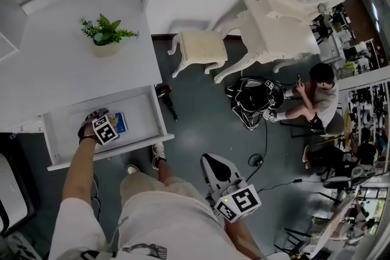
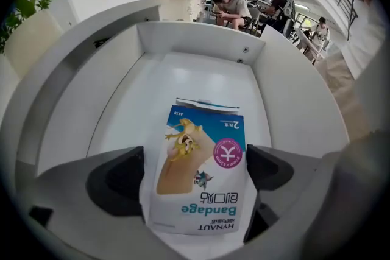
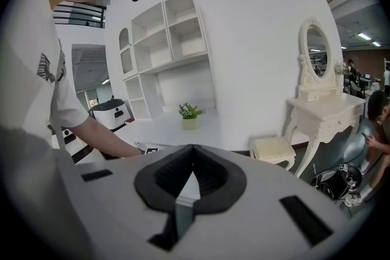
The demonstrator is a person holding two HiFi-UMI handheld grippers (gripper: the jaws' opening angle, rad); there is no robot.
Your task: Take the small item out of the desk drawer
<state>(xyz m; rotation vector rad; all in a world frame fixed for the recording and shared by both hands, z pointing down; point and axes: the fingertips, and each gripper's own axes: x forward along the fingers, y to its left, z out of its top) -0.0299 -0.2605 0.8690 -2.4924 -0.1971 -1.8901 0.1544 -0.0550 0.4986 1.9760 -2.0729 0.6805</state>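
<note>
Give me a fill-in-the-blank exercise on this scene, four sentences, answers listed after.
The bandage box lies in the open ____ of the desk.
The left gripper has its jaws ____, one on each side of the box.
The right gripper has its jaws ____, with nothing between them.
On the desk top stands a small potted ____.
Missing words: drawer; open; shut; plant.

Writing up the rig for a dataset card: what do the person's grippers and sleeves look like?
Both the left gripper and the right gripper have pale grey bodies with black jaw pads, and each carries a white cube with black square markers. The sleeves are short and white.
</note>
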